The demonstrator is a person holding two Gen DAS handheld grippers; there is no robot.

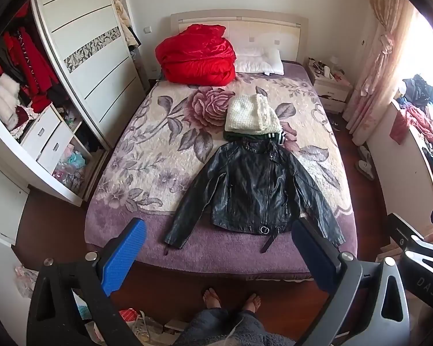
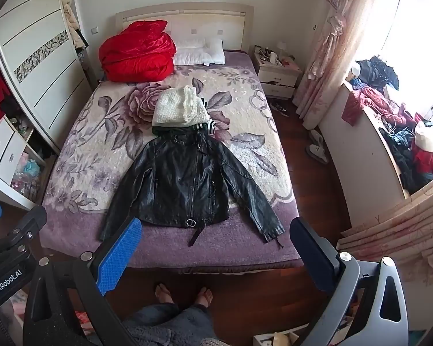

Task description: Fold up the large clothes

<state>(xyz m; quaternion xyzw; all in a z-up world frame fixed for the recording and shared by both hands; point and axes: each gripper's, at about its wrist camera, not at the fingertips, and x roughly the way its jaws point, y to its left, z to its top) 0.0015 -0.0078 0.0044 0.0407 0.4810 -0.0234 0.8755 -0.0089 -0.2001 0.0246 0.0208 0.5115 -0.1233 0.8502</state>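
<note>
A black leather jacket [image 1: 254, 190] lies spread flat, front up, sleeves out, near the foot of the bed [image 1: 124, 230]; it also shows in the right wrist view [image 2: 184, 187]. Above its collar lies a folded white knit garment [image 1: 252, 114] on a dark green folded piece; it shows in the right wrist view too [image 2: 179, 108]. My left gripper [image 1: 219, 230] is open and empty, held above the floor before the bed's foot. My right gripper [image 2: 216, 230] is open and empty, beside it.
A red quilt [image 1: 197, 54] and white pillow [image 1: 259, 60] lie at the headboard. An open wardrobe [image 1: 23, 101] stands left. A nightstand [image 2: 277, 75], curtains and a clothes-piled sill [image 2: 404, 138] are right. The person's bare feet [image 1: 231, 300] stand on the wood floor.
</note>
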